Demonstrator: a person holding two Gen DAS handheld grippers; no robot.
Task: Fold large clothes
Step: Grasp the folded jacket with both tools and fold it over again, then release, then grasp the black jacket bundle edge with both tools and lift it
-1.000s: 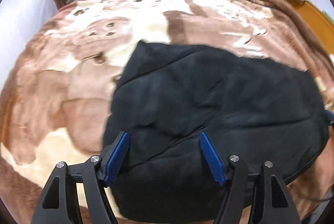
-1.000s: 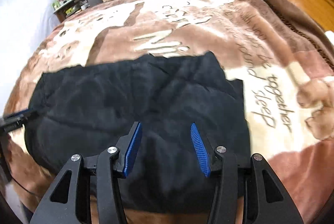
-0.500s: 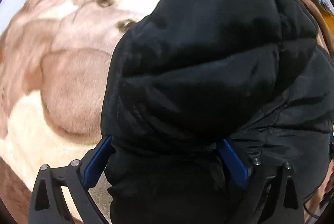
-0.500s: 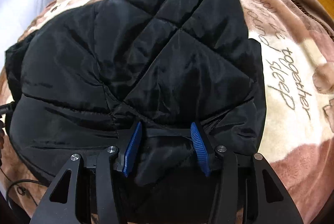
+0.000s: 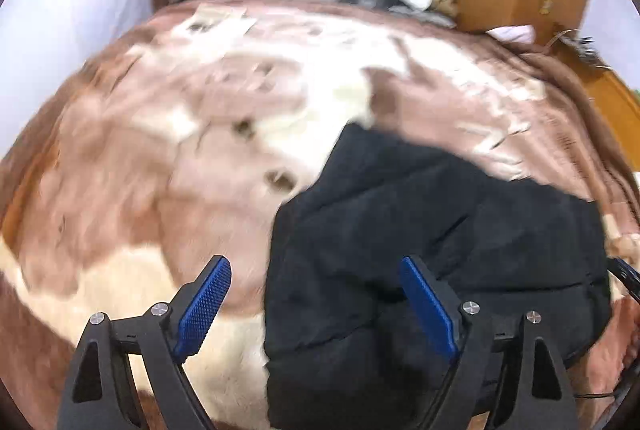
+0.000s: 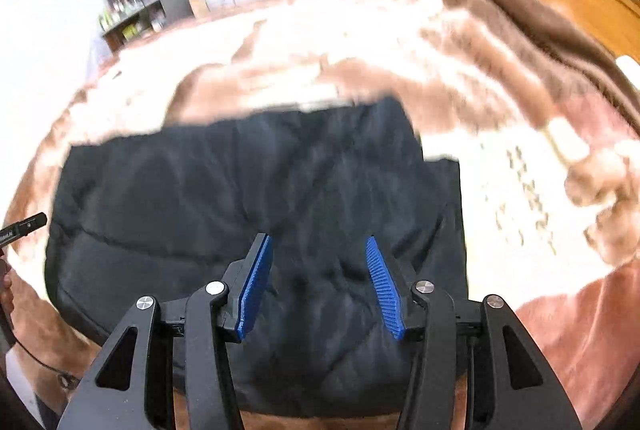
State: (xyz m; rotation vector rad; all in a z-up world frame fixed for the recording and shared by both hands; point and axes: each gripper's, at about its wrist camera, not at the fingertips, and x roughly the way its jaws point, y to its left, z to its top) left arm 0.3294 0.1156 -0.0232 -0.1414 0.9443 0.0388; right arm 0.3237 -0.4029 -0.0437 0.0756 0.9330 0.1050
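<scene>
Left gripper (image 5: 316, 304) state: jaws spread wide, nothing between the blue pads; the inner pad hangs over dark fabric, the outer pad over bare blanket.
Right gripper (image 6: 320, 284) state: jaws apart, nothing clamped; both pads hover above the garment.
Task item: black quilted jacket (image 6: 256, 213), lying on the brown-and-cream blanket (image 5: 160, 169) that covers the bed.
Direction from left gripper: the jacket lies ahead and toward the inner side; its left edge runs forward from just inside the outer pad.
Direction from right gripper: the jacket lies directly below and ahead, extending further toward the inner side than the outer side.
Long axis: crosswise, running from one gripper to the other; the far edge sits roughly parallel to the line joining them.
Nearer gripper: the right one is centred over the bulk; the left one straddles the edge. Judgement: the right is better placed for a mid-panel grasp, the left for an edge or corner grasp.
Contact: whether either pad touches the fabric cannot be determined; both views are motion-blurred.
Jacket appearance: padded, stitched in diamond and straight seams, slightly glossy, puffy rather than flat; it appears doubled over, with a lower layer protruding at the right-hand edge.
Handling judgement: the padding is likely to spring open, so a folded layer may need pressing down.
</scene>
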